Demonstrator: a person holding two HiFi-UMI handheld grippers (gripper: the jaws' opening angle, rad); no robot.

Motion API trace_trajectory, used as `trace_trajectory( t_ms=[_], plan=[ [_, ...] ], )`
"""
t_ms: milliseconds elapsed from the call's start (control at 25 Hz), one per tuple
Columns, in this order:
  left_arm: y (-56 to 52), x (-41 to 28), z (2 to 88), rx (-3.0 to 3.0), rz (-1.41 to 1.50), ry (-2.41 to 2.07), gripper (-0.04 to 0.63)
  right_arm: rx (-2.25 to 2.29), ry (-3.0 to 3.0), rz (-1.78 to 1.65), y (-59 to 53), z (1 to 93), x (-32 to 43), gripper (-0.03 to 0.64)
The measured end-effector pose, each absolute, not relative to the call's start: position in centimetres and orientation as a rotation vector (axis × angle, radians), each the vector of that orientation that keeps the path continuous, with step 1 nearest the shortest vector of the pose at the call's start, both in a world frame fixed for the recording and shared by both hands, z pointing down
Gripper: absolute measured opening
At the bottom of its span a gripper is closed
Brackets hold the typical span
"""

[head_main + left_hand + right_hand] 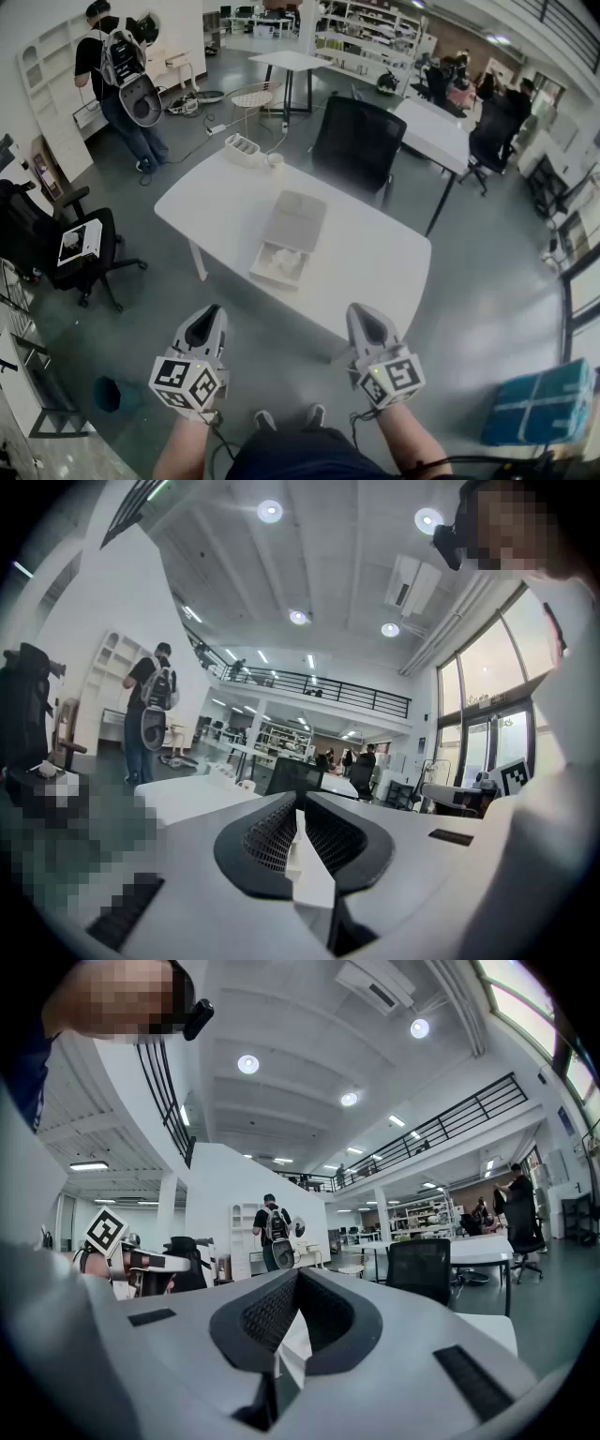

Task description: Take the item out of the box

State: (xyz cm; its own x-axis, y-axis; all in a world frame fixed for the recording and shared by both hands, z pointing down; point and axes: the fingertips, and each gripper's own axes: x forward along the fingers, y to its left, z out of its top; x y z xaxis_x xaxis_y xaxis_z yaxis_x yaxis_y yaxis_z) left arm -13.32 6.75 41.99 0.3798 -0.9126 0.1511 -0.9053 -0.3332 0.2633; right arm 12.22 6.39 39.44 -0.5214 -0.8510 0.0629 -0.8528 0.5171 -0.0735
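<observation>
On the white table [370, 267], an open box [280, 265] lies near the front edge, with white wrapping or a white item inside; I cannot tell which. Its grey lid [296, 218] rests flat just behind it. Both grippers are held low near the person's body, short of the table's near edge. The left gripper [208, 316] points toward the box from the lower left, and in the left gripper view its jaws [298, 803] meet with nothing between them. The right gripper [362, 314] is at the lower right, its jaws [298, 1275] likewise shut and empty.
A black office chair [358, 145] stands behind the table. A white organizer [242, 148] and a cup [276, 161] sit at the far left corner. Left of the table is another black chair [56, 248]. A person with a backpack [122, 75] stands far left. A teal box [541, 401] lies right.
</observation>
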Motion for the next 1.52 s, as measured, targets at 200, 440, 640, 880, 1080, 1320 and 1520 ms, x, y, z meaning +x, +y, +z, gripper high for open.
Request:
trace_trajectory(
  t_ms=[200,440,640,880,1080,1320,1520],
  plan=[
    [7.0,-8.5,41.7,2.373,0.019,-1.587,0.052,1.522,-2.739,0.155,6.4,39.4,16.1,0.008],
    [7.0,-5.2,40.9,2.380,0.053,-1.628,0.052,1.502,-2.779,0.177,5.8,39.4,19.1,0.008],
    [7.0,-3.5,40.2,2.375,0.056,-1.674,0.052,1.481,-2.830,0.190,5.2,39.0,21.0,0.008],
    [8.1,-1.7,41.1,2.347,0.062,-1.703,0.052,1.419,-2.850,0.193,5.1,40.0,22.4,0.008],
    [8.0,-2.0,42.0,2.321,0.093,-1.727,0.052,1.402,-2.844,0.210,4.3,40.5,22.5,0.008],
    [4.6,-3.5,42.8,2.328,0.087,-1.721,0.052,1.441,-2.820,0.219,1.2,41.4,21.7,0.008],
    [0.4,-5.4,43.1,2.369,0.086,-1.654,0.052,1.511,-2.771,0.211,-1.7,41.2,19.9,0.008]
  ],
)
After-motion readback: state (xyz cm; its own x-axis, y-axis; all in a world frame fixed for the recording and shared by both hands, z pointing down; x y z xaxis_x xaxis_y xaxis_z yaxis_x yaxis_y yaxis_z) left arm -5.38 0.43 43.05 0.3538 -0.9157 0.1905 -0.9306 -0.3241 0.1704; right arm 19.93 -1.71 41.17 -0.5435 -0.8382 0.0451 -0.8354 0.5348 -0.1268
